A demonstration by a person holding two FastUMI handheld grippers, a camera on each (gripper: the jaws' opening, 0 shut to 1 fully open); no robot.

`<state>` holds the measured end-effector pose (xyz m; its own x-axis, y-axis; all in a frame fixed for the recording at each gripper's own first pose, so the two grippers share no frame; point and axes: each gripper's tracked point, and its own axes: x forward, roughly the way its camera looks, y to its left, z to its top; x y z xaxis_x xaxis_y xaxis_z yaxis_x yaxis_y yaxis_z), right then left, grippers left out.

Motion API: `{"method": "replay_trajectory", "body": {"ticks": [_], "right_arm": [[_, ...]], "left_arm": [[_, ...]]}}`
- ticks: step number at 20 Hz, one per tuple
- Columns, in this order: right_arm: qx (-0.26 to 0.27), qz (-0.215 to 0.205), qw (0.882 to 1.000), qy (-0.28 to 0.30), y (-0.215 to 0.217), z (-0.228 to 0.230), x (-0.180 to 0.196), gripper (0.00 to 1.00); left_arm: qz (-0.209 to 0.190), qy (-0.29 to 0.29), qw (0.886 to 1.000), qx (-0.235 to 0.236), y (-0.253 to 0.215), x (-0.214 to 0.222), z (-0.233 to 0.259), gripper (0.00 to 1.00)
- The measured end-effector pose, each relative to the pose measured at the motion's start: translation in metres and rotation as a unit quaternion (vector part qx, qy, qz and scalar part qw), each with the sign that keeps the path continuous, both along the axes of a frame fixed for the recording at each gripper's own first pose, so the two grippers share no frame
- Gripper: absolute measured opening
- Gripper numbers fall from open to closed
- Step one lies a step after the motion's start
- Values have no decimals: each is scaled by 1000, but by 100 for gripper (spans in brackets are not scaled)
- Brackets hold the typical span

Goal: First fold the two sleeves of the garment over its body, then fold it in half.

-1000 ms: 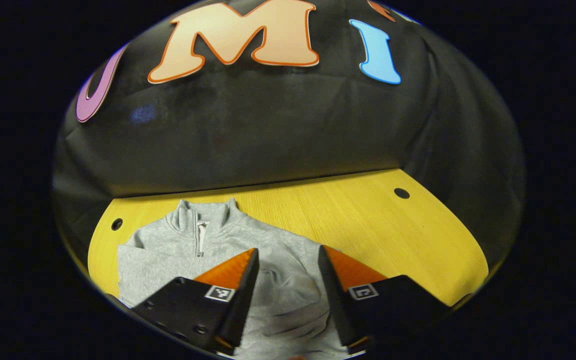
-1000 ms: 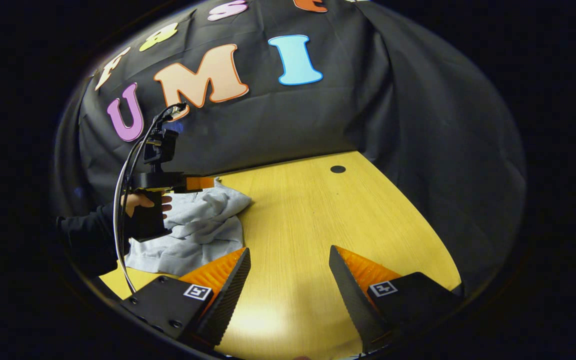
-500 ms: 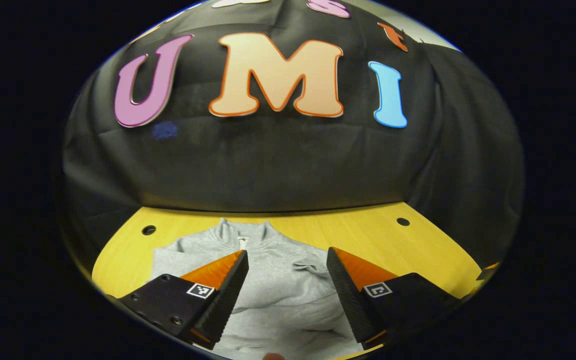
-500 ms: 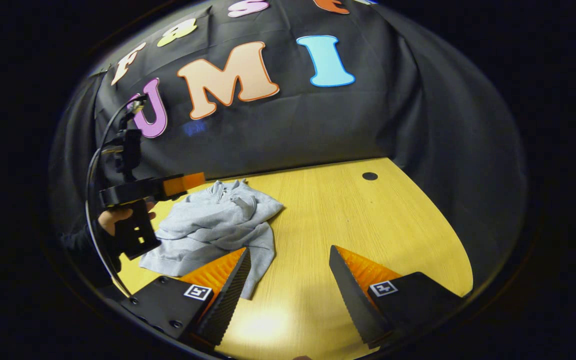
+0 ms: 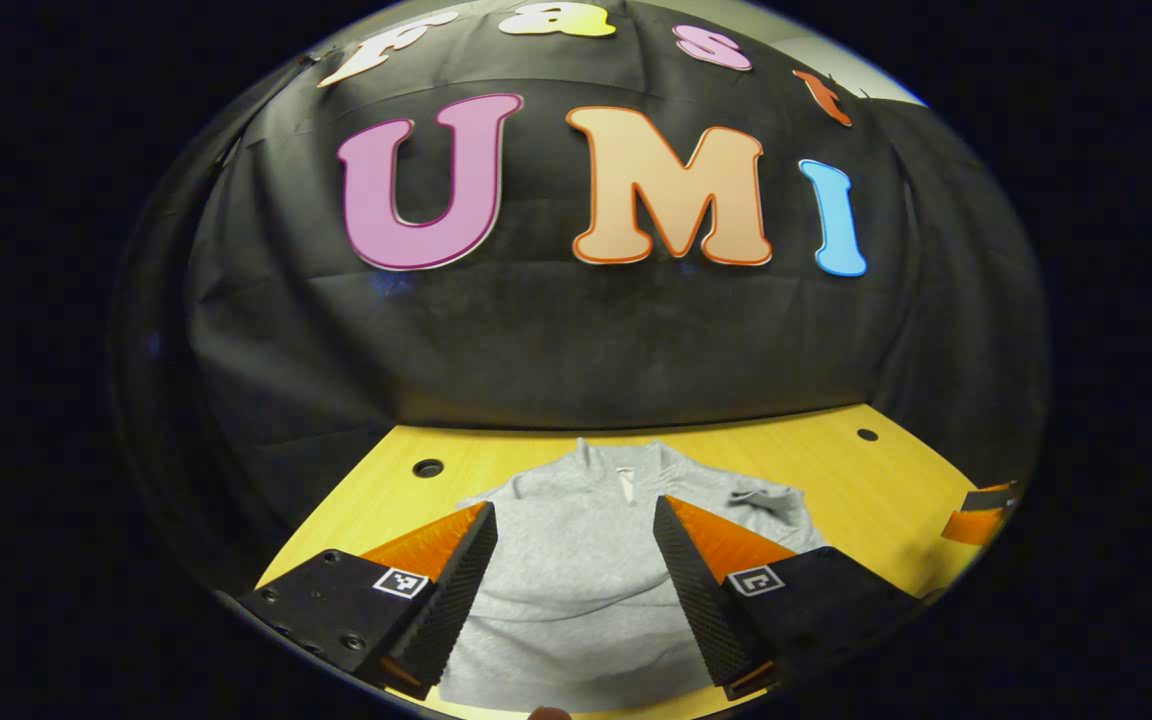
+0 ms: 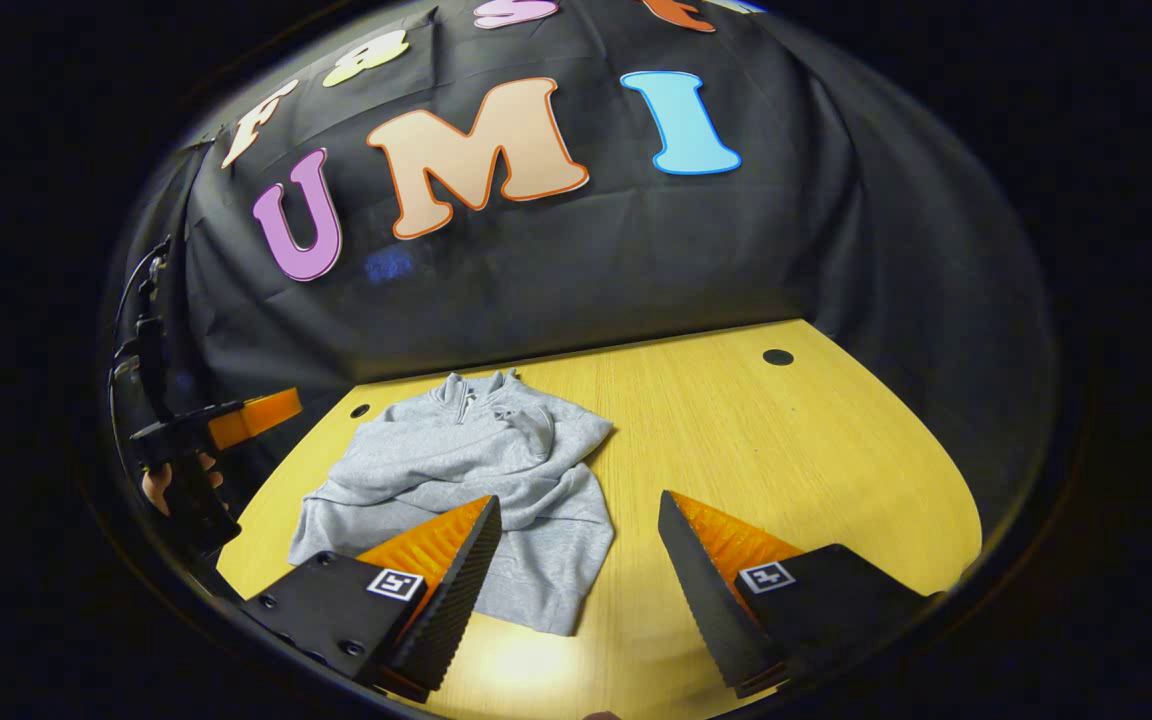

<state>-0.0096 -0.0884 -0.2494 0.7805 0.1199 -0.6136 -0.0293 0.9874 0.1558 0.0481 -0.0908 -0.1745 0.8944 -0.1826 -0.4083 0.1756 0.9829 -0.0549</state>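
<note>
A yellow wooden surface point(image 6: 736, 440) sits in front of a black cloth wall point(image 6: 536, 260). A gray garment point(image 6: 476, 470) lies on the surface with its collar toward the wall. In the right gripper view it is at about 10 o'clock from the right gripper point(image 6: 576, 560). Its sleeves are folded over its body, and it looks a bit bumpy. The right gripper's fingers are spread wide and hold nothing. They hang over bare wood just beside the garment's edge. In the left gripper view, the left gripper point(image 5: 571, 570) hangs over the garment point(image 5: 576, 570), at 6 o'clock. Its fingers are spread wide too and hold nothing. A hand point(image 6: 171, 485) holds the left gripper point(image 6: 211, 425) at 9 o'clock in the right gripper view.
</note>
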Motion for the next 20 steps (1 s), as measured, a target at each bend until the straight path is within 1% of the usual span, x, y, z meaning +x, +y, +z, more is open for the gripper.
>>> {"method": "replay_trajectory", "body": {"ticks": [2,3,4,5,6,7,8,10,11,12,13,14,15,17,20], "right_arm": [[-8,4,1000,0,9,-3,3,95],[-12,5,1000,0,13,-5,5,98],[-15,6,1000,0,16,-6,5,98],[-19,7,1000,0,19,-8,6,94],[-24,8,1000,1,19,-11,7,98],[-30,8,1000,3,20,-15,7,98],[-34,9,999,7,22,-21,4,95],[-39,13,999,22,27,-34,-3,95],[-41,16,999,28,31,-41,-6,99],[-45,19,998,34,33,-48,-9,95],[-49,22,998,42,36,-55,-12,95],[-53,24,997,49,37,-61,-17,99],[-56,25,997,57,38,-67,-19,95],[-62,24,995,71,37,-76,-25,95],[-66,19,994,90,38,-89,-31,95]], "left_arm": [[14,12,1000,5,25,-11,-12,92],[21,18,1000,6,35,-14,-18,92],[30,26,999,5,44,-20,-25,92],[38,32,999,0,53,-26,-30,94],[45,40,998,-5,60,-31,-35,92],[51,49,997,-11,64,-38,-43,92],[56,61,997,-10,70,-45,-54,92],[57,87,995,-8,75,-59,-76,92],[54,97,994,-11,74,-62,-86,93],[52,110,992,-13,74,-68,-96,93],[50,123,991,-13,74,-77,-106,93],[46,137,989,-11,73,-84,-116,93],[43,148,988,-11,72,-88,-127,93],[41,167,985,-11,73,-95,-145,93],[40,195,980,-28,70,-105,-165,95]]}}
